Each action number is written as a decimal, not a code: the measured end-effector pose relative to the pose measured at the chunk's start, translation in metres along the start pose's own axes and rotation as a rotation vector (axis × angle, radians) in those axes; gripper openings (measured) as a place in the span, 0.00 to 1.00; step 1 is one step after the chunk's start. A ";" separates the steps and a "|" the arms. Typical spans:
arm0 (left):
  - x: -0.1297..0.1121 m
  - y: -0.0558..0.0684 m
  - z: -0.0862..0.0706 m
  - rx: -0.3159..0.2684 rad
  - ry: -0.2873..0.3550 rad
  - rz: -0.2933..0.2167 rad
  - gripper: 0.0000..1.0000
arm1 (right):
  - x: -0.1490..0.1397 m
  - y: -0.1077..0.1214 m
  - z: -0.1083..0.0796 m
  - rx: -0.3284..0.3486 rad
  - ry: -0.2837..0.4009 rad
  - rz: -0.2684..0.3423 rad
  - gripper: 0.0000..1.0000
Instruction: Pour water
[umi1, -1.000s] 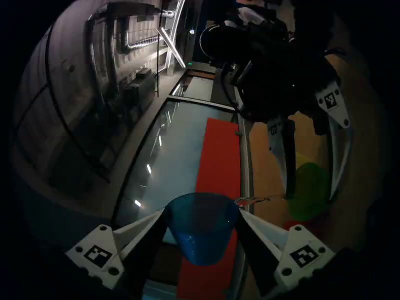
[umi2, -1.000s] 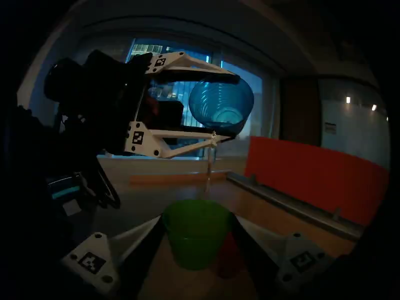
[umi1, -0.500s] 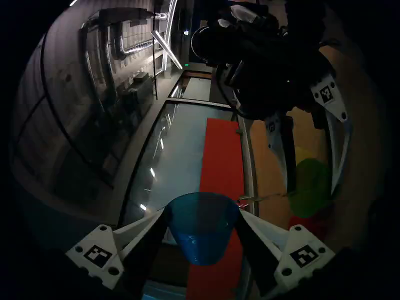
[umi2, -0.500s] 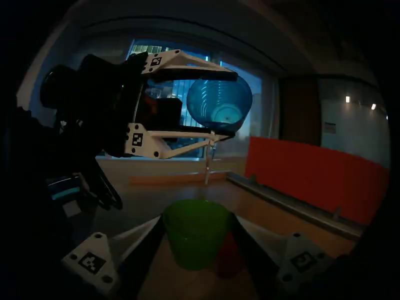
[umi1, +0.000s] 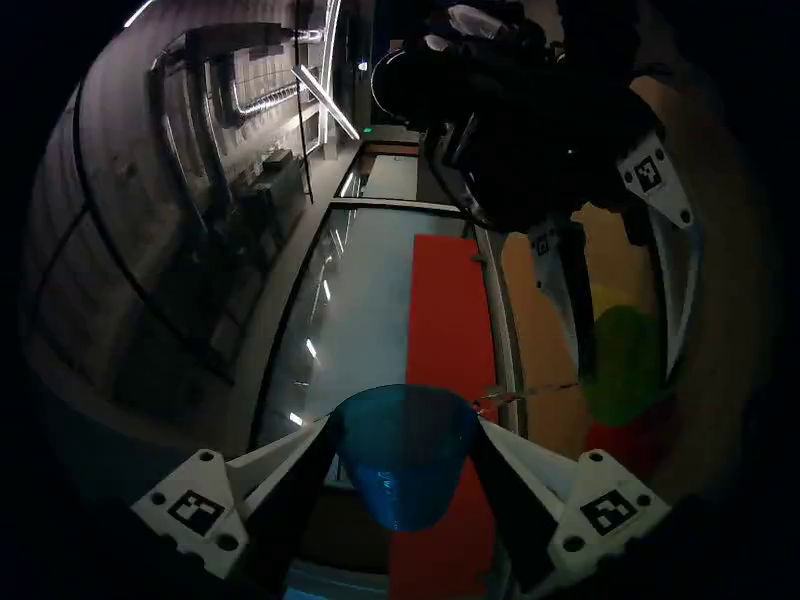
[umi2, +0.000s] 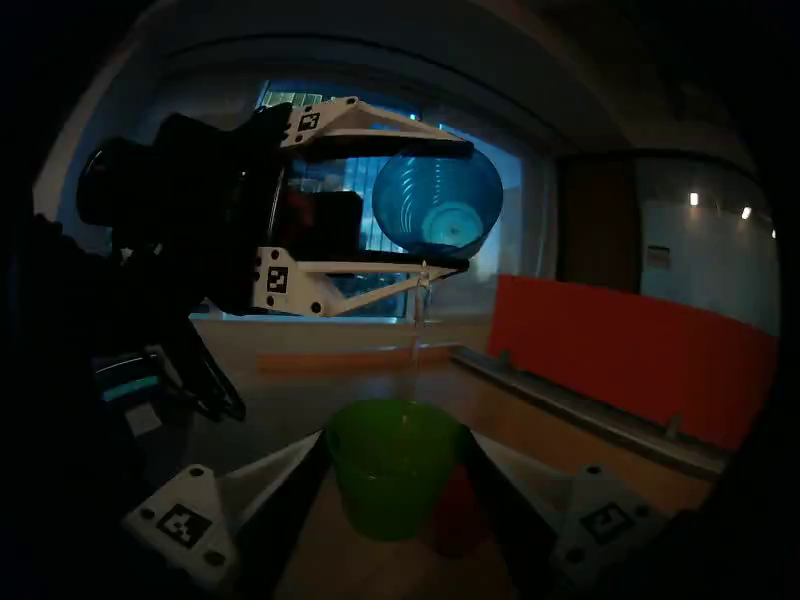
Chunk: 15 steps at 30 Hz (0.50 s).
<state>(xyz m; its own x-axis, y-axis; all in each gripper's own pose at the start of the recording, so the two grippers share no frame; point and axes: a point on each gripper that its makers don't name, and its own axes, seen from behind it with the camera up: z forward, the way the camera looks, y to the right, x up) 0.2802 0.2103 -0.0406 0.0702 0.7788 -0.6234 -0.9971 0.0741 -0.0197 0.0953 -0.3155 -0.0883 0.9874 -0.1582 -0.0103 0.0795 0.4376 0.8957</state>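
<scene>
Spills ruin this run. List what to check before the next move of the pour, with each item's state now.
1. Grip on blue cup by left gripper: ok.
2. Grip on green cup by right gripper: ok.
3. Tilt: blue cup on its side, above green cup: ok.
4. Aim: water stream drops inside green cup's rim: ok.
5. Level in green cup: cannot tell.
6. Water left in blue cup: cannot tell.

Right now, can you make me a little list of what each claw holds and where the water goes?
left claw: shut on the blue cup, tipped on its side
right claw: shut on the green cup, upright, below the blue cup
water: thin stream falling from the blue cup into the green cup
behind green cup: a red thing, partly hidden
</scene>
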 end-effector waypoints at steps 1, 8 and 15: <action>0.001 0.000 0.000 0.001 0.000 0.006 0.88 | 0.000 0.000 0.000 0.000 0.001 0.000 0.93; 0.004 0.002 -0.001 0.001 0.000 0.041 0.88 | 0.001 0.000 0.001 -0.001 0.004 -0.001 0.93; 0.010 0.000 -0.002 0.010 0.008 0.074 0.88 | 0.001 0.000 0.001 -0.004 0.007 -0.002 0.93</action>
<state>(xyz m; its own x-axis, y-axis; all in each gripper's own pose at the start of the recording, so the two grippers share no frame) 0.2807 0.2168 -0.0489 -0.0043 0.7776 -0.6288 -0.9991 0.0228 0.0350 0.0957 -0.3162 -0.0878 0.9882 -0.1527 -0.0152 0.0818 0.4408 0.8939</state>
